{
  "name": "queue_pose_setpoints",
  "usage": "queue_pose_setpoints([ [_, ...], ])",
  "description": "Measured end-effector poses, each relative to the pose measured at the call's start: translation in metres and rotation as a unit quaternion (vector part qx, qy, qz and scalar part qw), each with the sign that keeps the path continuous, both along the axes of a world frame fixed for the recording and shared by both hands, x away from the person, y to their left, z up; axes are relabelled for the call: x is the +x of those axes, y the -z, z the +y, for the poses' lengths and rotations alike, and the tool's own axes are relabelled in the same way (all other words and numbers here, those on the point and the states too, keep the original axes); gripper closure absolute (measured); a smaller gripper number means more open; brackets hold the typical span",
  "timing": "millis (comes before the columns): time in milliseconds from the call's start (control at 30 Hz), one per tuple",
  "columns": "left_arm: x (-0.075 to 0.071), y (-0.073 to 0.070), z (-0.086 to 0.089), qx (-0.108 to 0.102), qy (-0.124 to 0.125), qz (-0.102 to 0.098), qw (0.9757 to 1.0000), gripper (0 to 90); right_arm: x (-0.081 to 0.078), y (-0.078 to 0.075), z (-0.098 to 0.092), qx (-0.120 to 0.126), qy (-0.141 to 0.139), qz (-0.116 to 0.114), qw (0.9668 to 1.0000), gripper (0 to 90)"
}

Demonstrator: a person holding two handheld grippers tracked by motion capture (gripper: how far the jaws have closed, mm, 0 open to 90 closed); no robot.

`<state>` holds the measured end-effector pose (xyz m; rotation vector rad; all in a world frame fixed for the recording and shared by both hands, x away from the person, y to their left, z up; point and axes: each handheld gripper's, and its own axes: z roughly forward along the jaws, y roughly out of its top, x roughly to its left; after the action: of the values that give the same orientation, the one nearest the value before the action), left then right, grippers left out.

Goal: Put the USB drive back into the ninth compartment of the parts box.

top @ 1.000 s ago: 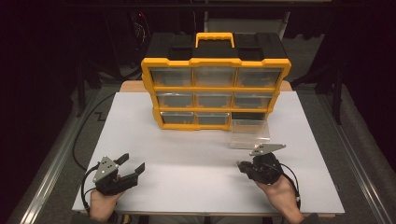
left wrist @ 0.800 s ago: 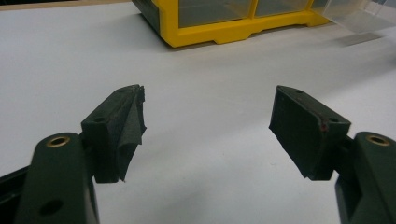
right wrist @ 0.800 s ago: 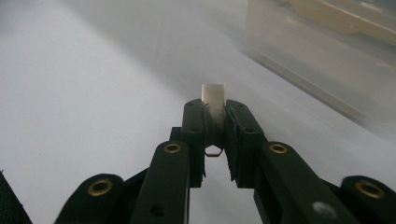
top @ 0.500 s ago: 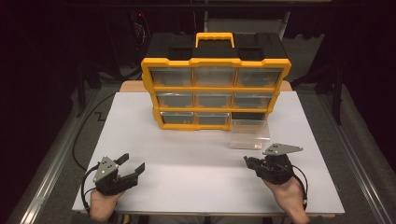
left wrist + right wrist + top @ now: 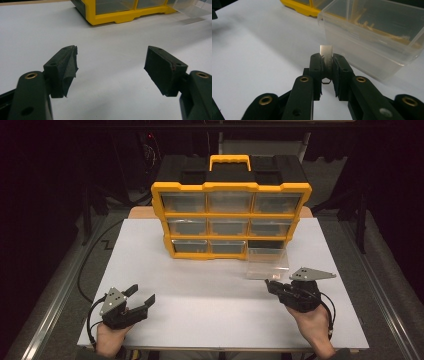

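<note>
We saw a yellow-and-black drawer cabinet (image 5: 230, 215), a clear plastic drawer (image 5: 268, 262), a plain white worktop (image 5: 210, 290), and black claws (image 5: 134, 301).

Table: white rectangular tabletop (image 5: 200, 270) edged by grey metal rails (image 5: 47, 305).
Surroundings: dark, unlit room behind.
Floor: grey, crossed by a black cable (image 5: 85, 265).

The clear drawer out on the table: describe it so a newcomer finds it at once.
Start at the yellow organizer at the back of the white table. Its bottom-right slot is dark and empty. Just in front of that slot sits the clear drawer, the one drawer out of the organizer, beside the right gripper, whose fingers pinch a small flat piece.
</note>
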<state>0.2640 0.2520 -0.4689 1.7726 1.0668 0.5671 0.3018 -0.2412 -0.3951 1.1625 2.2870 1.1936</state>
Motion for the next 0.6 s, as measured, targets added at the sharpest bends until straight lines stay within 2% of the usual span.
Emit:
queue_pose_setpoints([
  [600, 0.000, 0.000, 0.000, 0.000, 0.000, 0.000, 1.0000, 27.0, 0.017, -0.025, -0.005, 0.004, 0.014, -0.024, 0.9996, 79.8],
])
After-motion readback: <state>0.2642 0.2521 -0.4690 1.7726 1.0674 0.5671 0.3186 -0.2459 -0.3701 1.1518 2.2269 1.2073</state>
